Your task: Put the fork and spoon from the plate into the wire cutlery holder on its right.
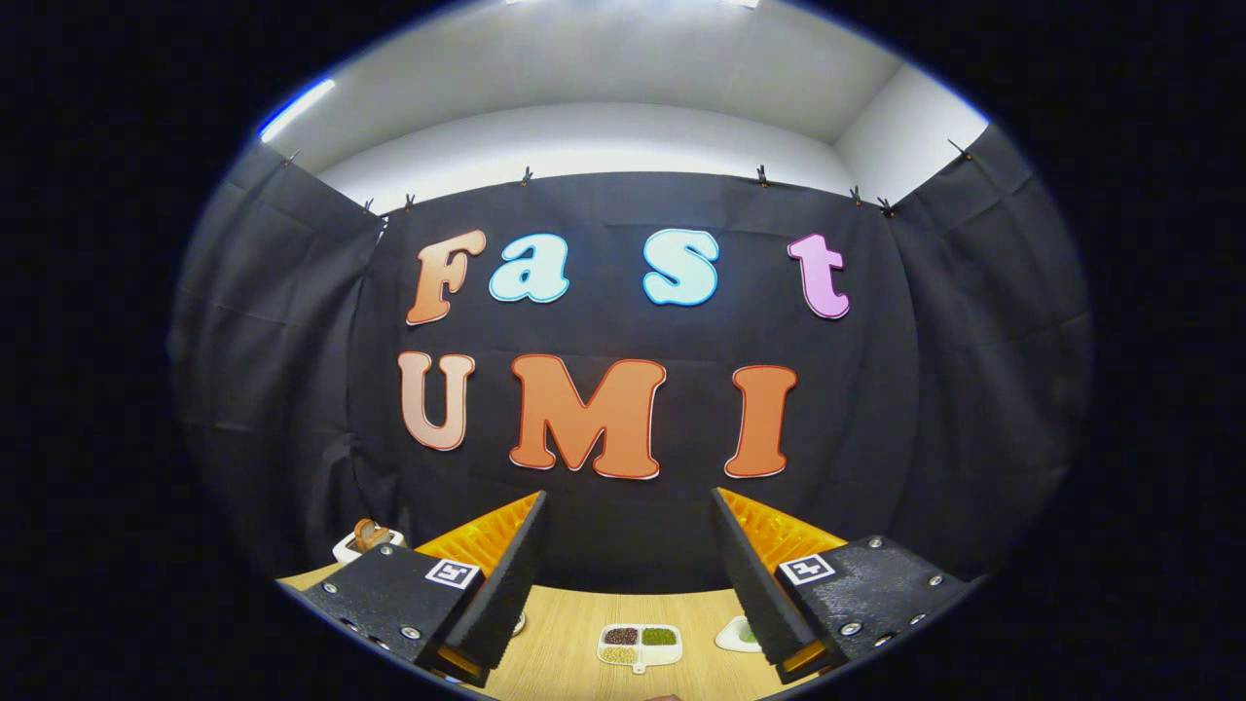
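Black cloth walls back a pale wooden table [565, 643], seen from a gripper [628, 570] held high and level, its fingers spread wide with nothing between them. Between and beyond the fingers sits a small divided dish [640, 645] of grains; just right of that dish a white dish [737, 636] peeks past the right finger (its contents unclear). Plate, fork, spoon and wire holder cannot be made out, so descending blind risks striking that dish.
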`<state>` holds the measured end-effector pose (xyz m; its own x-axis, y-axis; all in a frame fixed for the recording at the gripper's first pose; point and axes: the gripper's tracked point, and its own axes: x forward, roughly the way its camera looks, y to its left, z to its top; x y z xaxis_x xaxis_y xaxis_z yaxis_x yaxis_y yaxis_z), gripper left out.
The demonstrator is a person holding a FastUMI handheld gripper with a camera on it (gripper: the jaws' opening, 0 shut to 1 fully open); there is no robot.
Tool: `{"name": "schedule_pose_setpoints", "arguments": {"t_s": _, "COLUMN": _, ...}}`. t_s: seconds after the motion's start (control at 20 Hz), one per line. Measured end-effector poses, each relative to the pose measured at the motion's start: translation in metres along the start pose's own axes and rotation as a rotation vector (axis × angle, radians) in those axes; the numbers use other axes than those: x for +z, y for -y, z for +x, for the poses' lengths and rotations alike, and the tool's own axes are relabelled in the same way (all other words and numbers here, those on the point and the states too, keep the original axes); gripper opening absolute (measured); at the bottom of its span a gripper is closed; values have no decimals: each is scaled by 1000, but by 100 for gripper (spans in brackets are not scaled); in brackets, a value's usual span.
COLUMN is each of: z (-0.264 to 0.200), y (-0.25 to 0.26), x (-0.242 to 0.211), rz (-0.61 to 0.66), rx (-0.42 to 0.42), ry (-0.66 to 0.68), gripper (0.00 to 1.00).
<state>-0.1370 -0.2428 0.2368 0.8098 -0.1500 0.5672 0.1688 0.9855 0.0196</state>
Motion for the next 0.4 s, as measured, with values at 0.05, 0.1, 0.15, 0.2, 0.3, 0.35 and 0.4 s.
{"name": "schedule_pose_setpoints", "arguments": {"t_s": 0.05, "z": 1, "y": -1, "x": 0, "rz": -1, "rx": 7, "ry": -1, "gripper": 96}}
{"name": "schedule_pose_setpoints", "arguments": {"t_s": 0.1, "z": 0, "y": -1, "x": -1, "rz": -3, "rx": 8, "ry": -4, "gripper": 96}}
{"name": "schedule_pose_setpoints", "arguments": {"t_s": 0.15, "z": 0, "y": -2, "x": -2, "rz": -1, "rx": 13, "ry": -6, "gripper": 96}}
{"name": "schedule_pose_setpoints", "arguments": {"t_s": 0.2, "z": -1, "y": -3, "x": -3, "rz": 2, "rx": 19, "ry": -10, "gripper": 96}}
{"name": "schedule_pose_setpoints", "arguments": {"t_s": 0.3, "z": -1, "y": -5, "x": -5, "rz": 13, "rx": 28, "ry": -13, "gripper": 96}}
{"name": "schedule_pose_setpoints", "arguments": {"t_s": 0.35, "z": -1, "y": -3, "x": -6, "rz": 18, "rx": 27, "ry": -15, "gripper": 96}}
{"name": "schedule_pose_setpoints", "arguments": {"t_s": 0.4, "z": -2, "y": -1, "x": -7, "rz": 24, "rx": 28, "ry": -21, "gripper": 96}}
